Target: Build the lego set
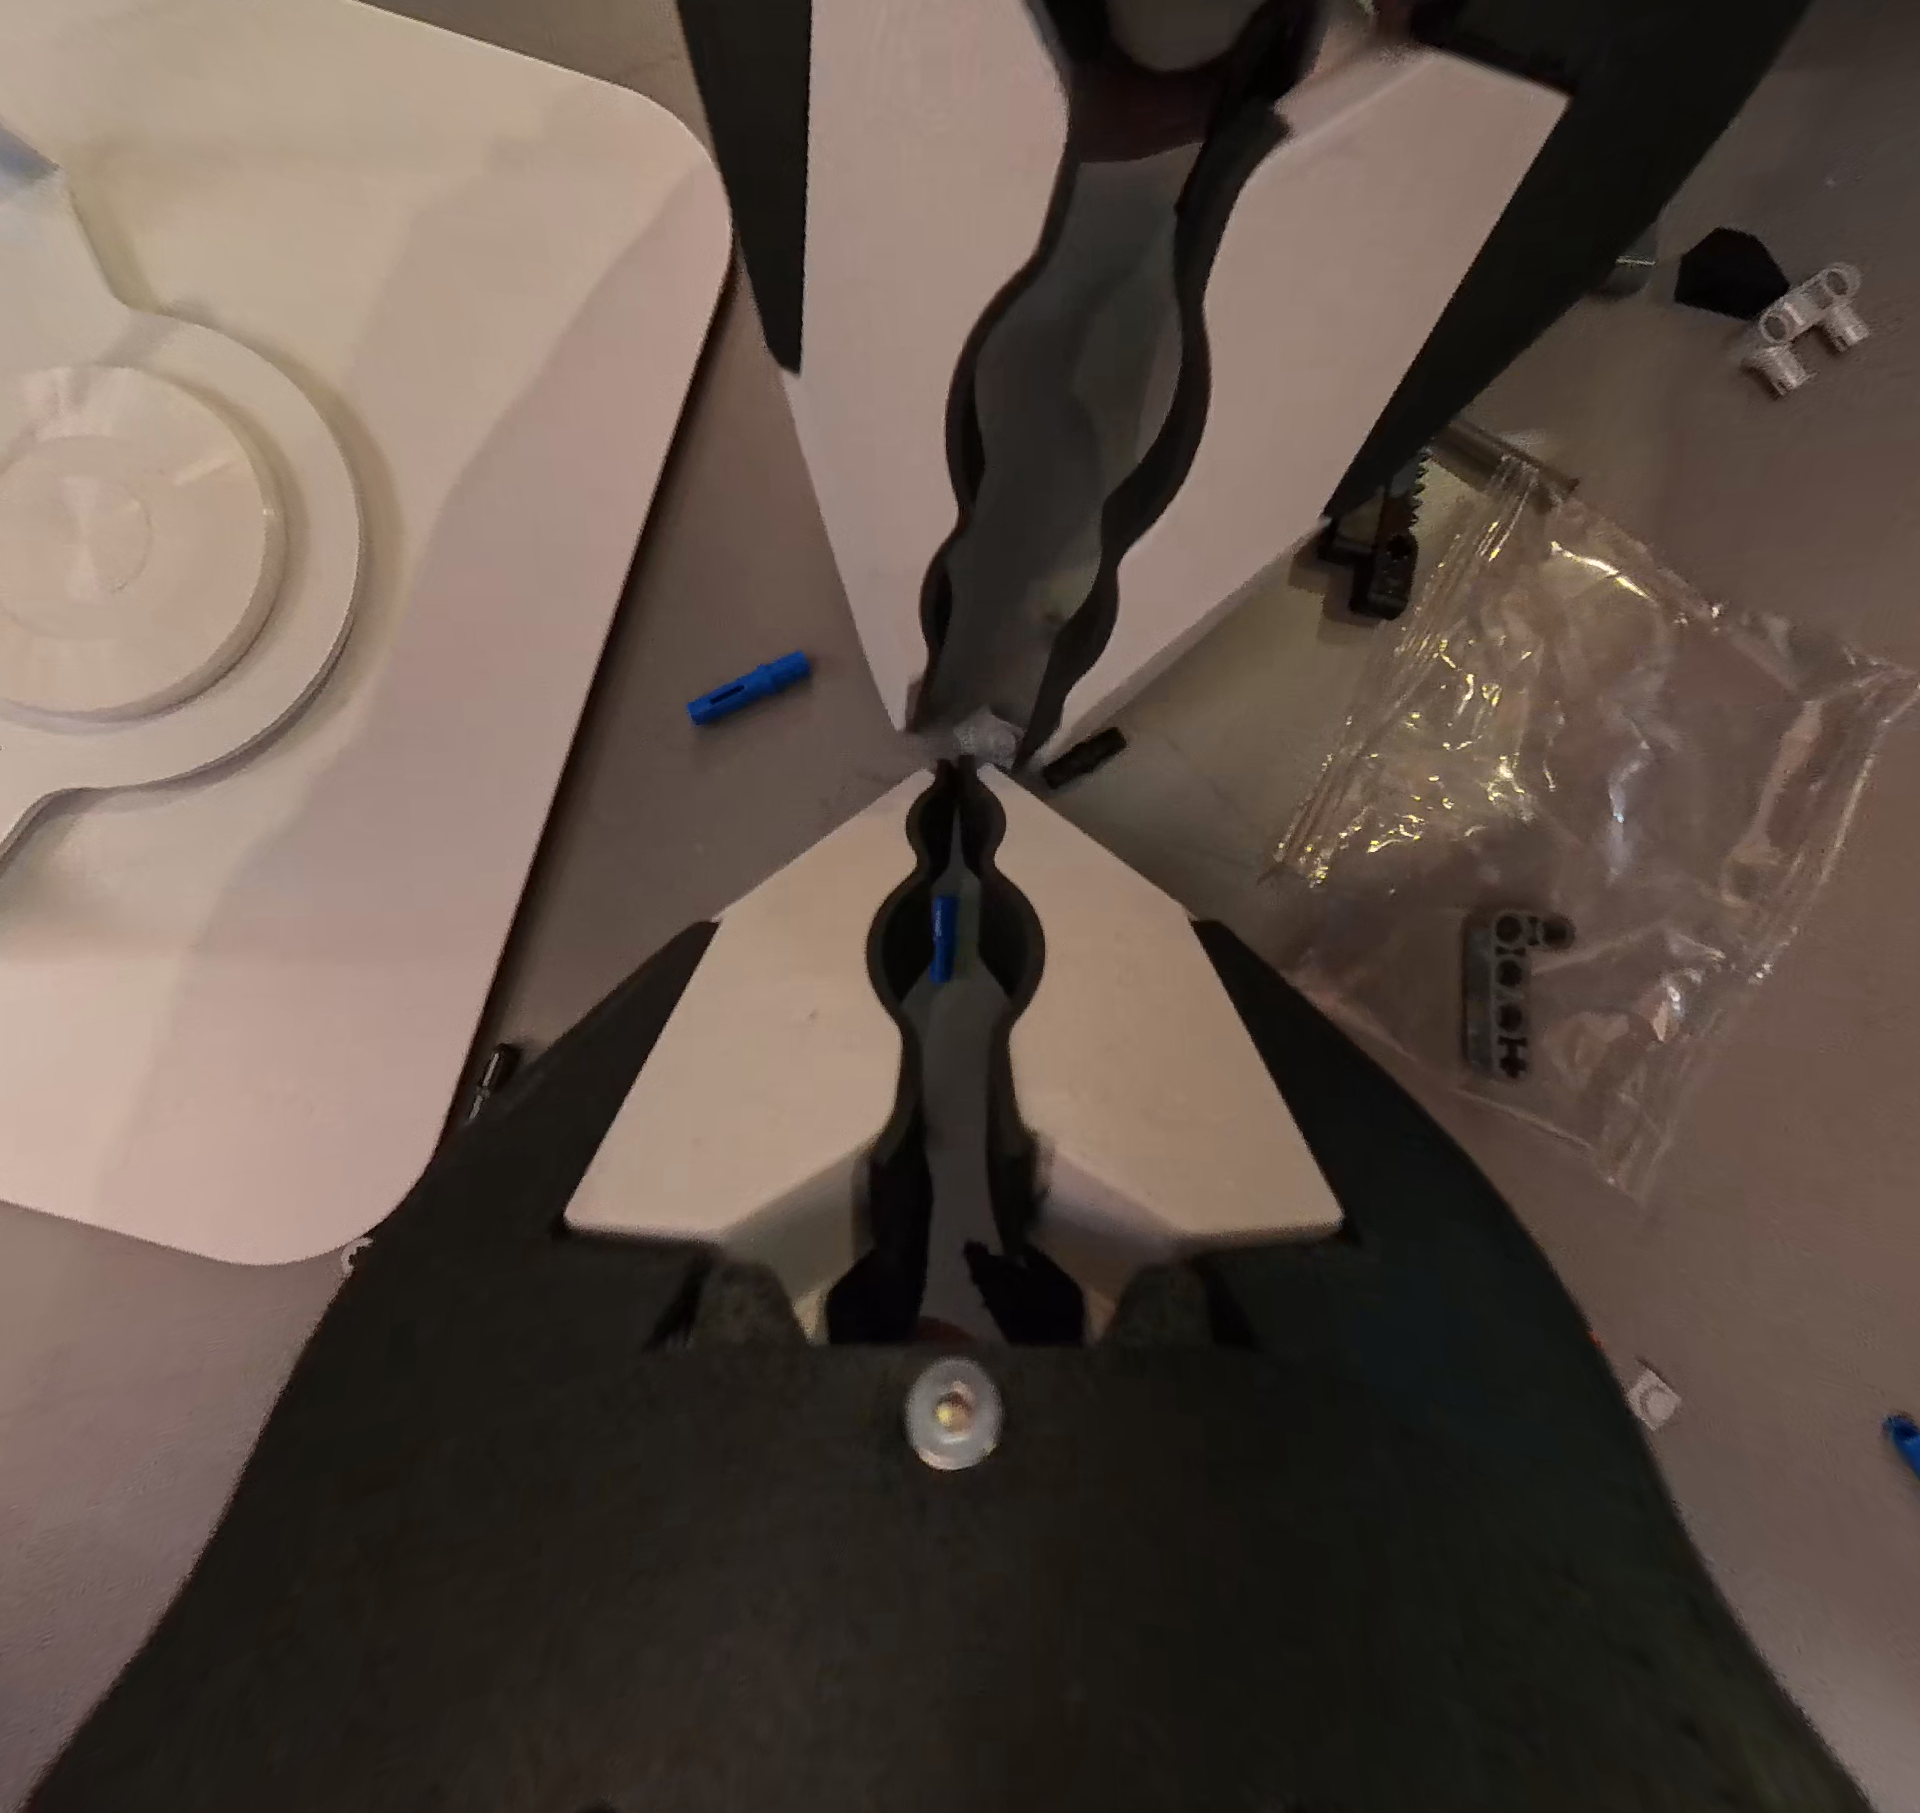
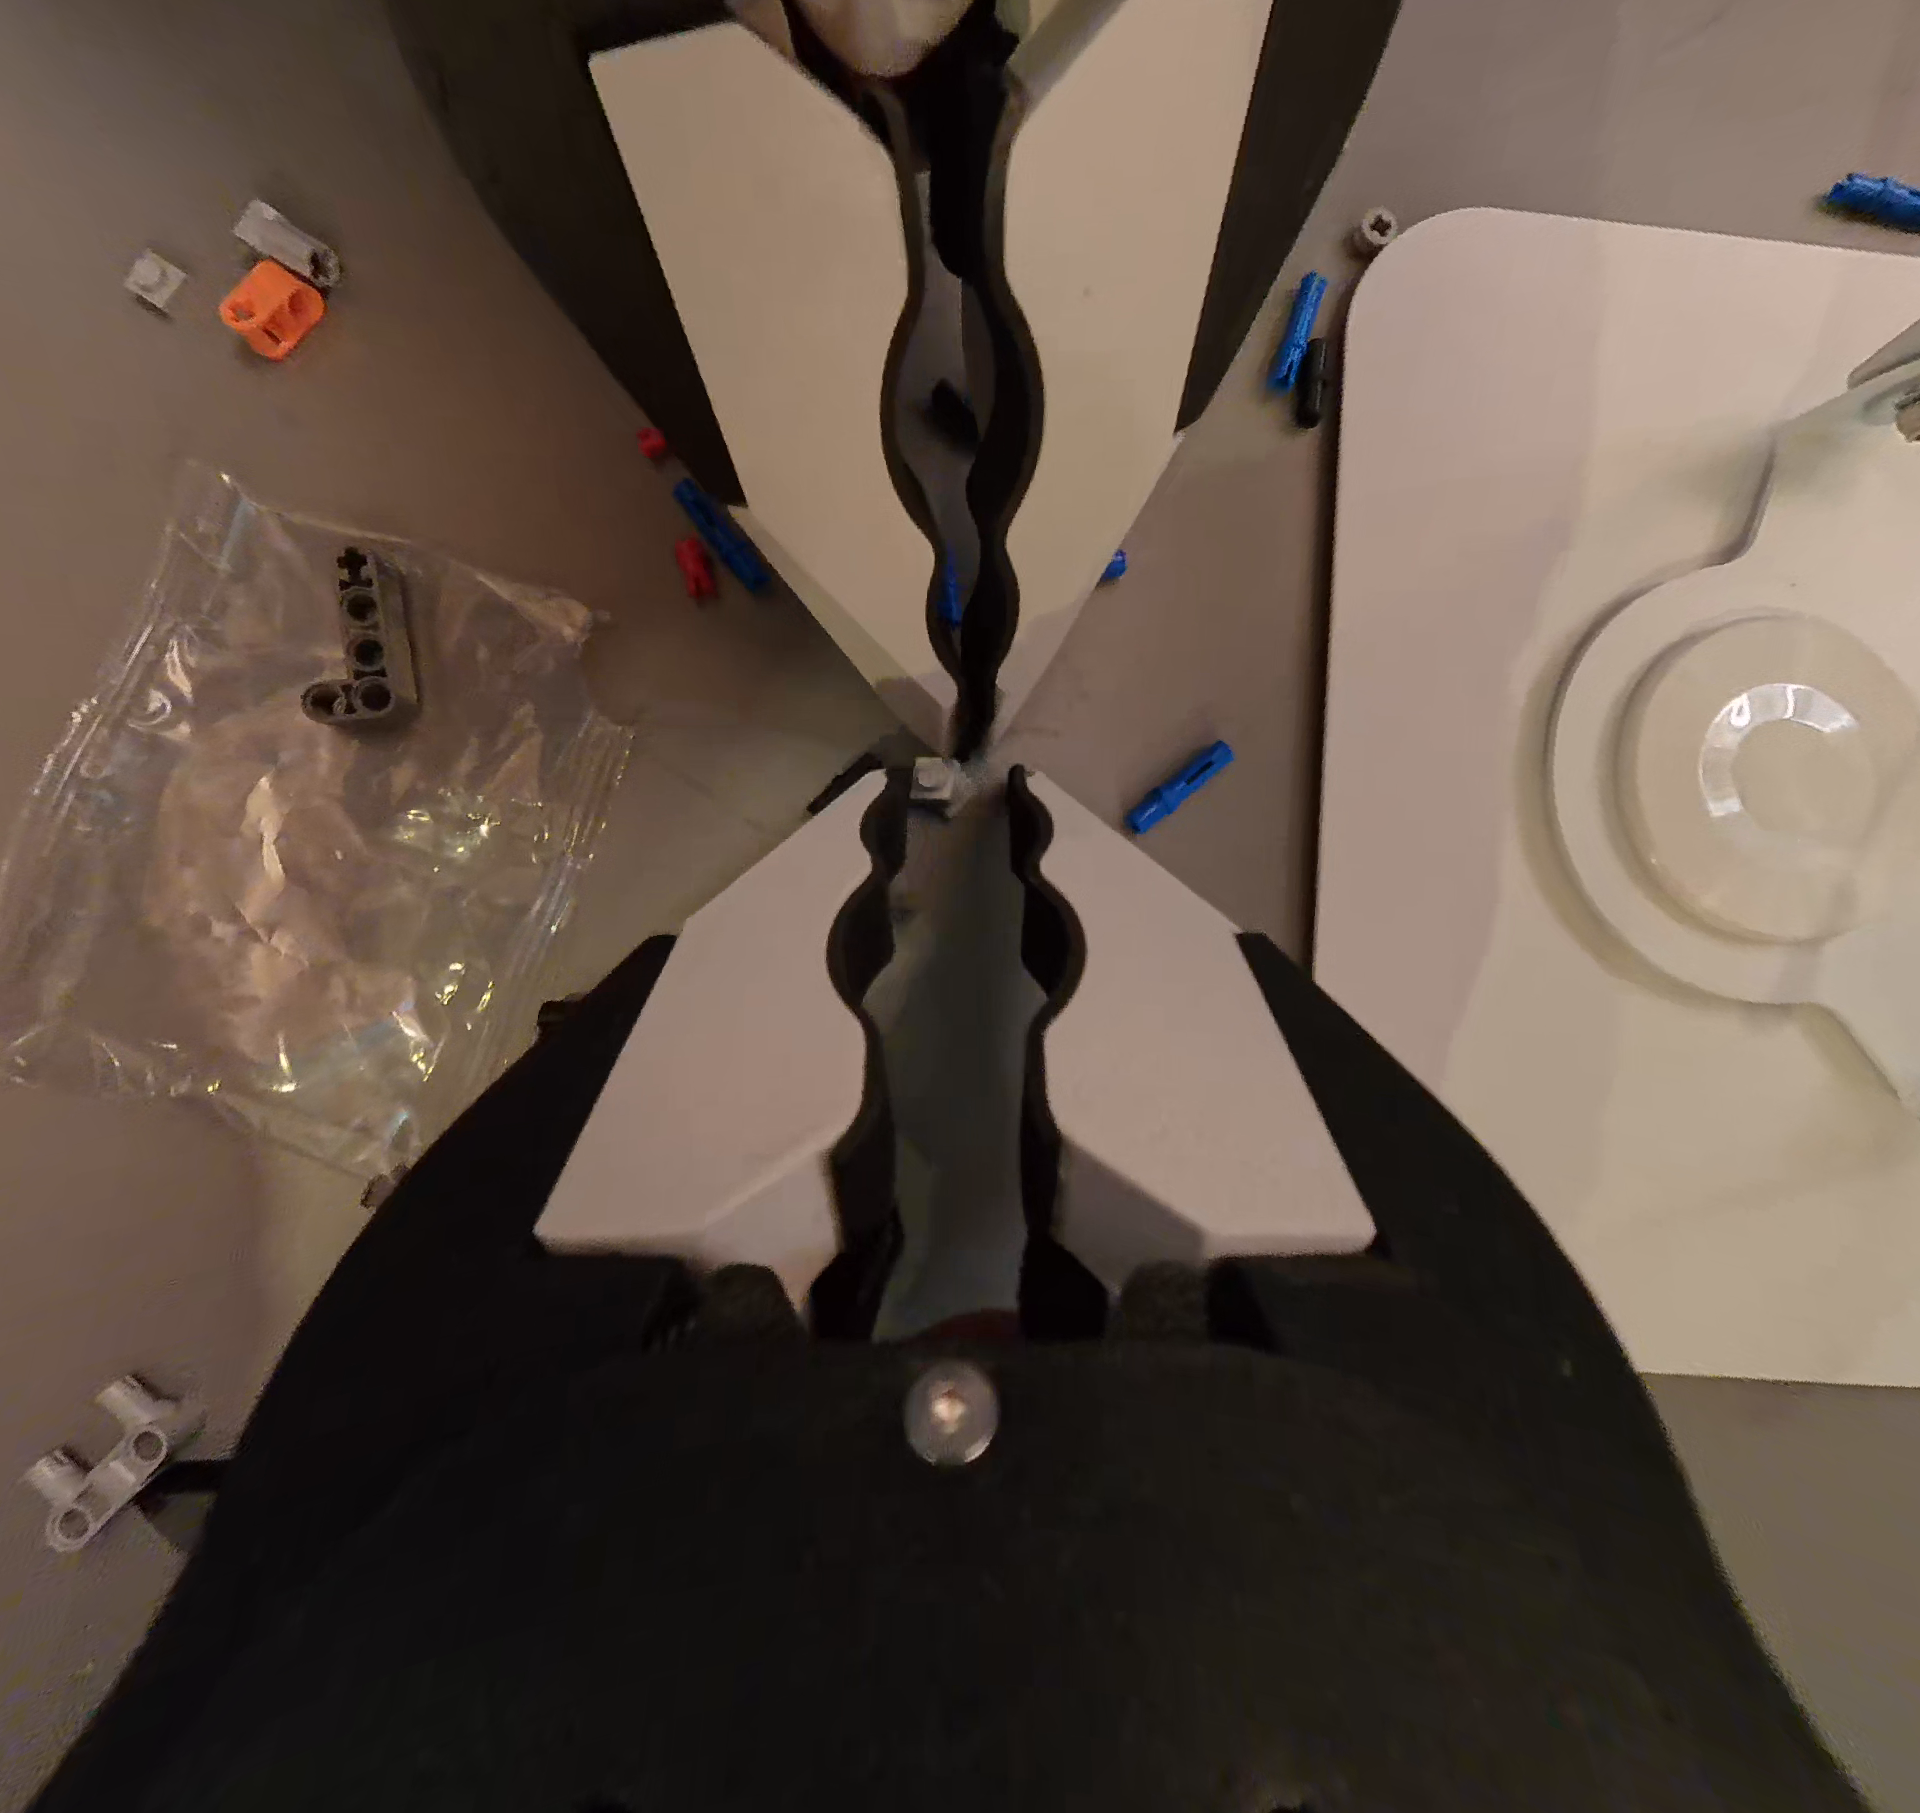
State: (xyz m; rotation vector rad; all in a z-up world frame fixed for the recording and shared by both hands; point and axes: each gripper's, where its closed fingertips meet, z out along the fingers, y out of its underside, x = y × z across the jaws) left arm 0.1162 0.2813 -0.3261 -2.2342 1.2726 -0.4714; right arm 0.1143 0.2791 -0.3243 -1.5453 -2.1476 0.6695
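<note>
My two grippers meet tip to tip over the grey table. In the right wrist view my right gripper [image 2: 954, 784] has its jaws narrowly apart around a small light grey lego piece [image 2: 933, 784]. The piece also shows in the left wrist view [image 1: 977, 737], at the tips of the far gripper. My left gripper [image 1: 956, 776] has its tips together and touches that piece. A blue pin [image 1: 943, 937] shows in the gap between the left fingers. I cannot tell whether it is held or lies on the table below.
A white moulded tray [image 1: 468, 880] [image 2: 1507, 1140] lies beside the grippers. A clear plastic bag [image 1: 1558, 776] [image 2: 291, 880] lies under a dark grey L-beam [image 2: 364, 641]. Loose parts lie around: blue pins [image 1: 748, 688] [image 2: 1179, 787], an orange connector [image 2: 272, 309], light grey connectors [image 1: 1808, 319], red pins [image 2: 694, 566]. The tips of both grippers are at nearly the same place.
</note>
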